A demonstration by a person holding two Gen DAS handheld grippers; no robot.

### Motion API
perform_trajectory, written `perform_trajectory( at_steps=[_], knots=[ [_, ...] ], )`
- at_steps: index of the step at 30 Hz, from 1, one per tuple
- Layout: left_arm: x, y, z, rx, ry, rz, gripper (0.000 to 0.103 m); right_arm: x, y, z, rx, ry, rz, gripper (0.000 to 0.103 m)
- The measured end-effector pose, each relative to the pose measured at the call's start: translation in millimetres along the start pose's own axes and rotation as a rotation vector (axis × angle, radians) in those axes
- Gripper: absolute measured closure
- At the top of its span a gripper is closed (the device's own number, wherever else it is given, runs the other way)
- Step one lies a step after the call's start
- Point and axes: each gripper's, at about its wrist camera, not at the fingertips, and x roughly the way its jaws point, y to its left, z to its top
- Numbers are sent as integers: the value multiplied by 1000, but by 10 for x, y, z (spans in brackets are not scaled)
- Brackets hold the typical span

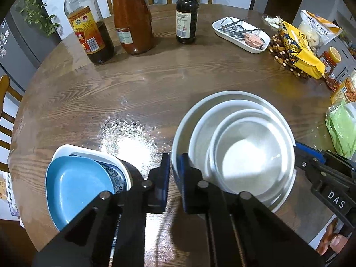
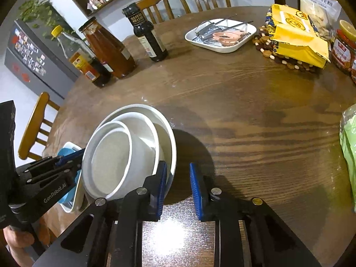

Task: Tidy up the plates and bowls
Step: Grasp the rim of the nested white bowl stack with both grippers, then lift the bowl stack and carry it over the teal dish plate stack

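Observation:
A stack of three nested white bowls (image 1: pixel 242 142) is held tilted above the round wooden table (image 1: pixel 138 89). My left gripper (image 1: pixel 175 178) is shut on the rim of the largest bowl, one pad outside and one inside. The stack also shows in the right wrist view (image 2: pixel 124 153). My right gripper (image 2: pixel 178 189) is open, its left pad beside the big bowl's rim, nothing clamped. A blue plate (image 1: pixel 73 184) lies on a patterned plate (image 1: pixel 115 173) and a white dish (image 1: pixel 93 152) at the table's front left.
Three sauce bottles (image 1: pixel 131 22) stand at the back left. A white tray (image 1: pixel 241 34) with utensils sits at the back. A yellow bag (image 1: pixel 298 49), a jar (image 1: pixel 331 60) and a green bag (image 1: pixel 342 129) line the right side. Chairs surround the table.

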Motion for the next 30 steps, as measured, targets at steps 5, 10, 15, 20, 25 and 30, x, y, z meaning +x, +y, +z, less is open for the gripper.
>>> perform_trajectory(
  at_steps=[5,10,15,20,25,30],
  knots=[
    [1,9,-2,5,-3,-2,99,0,14,1,-5,0,15,83],
    [-1,15,-3,7,-4,-1,99,-1,15,4,-2,2,23,86],
    [-1,19,0,8,-6,-1,99,-7,69,2,-16,0,11,90],
    [2,16,6,9,-7,-1,99,-8,68,3,-14,1,11,90],
    [1,9,8,10,-9,-1,99,-8,74,4,-14,3,6,90],
    [-5,16,3,8,-15,-9,99,-10,81,6,-16,8,-2,90]
  ],
)
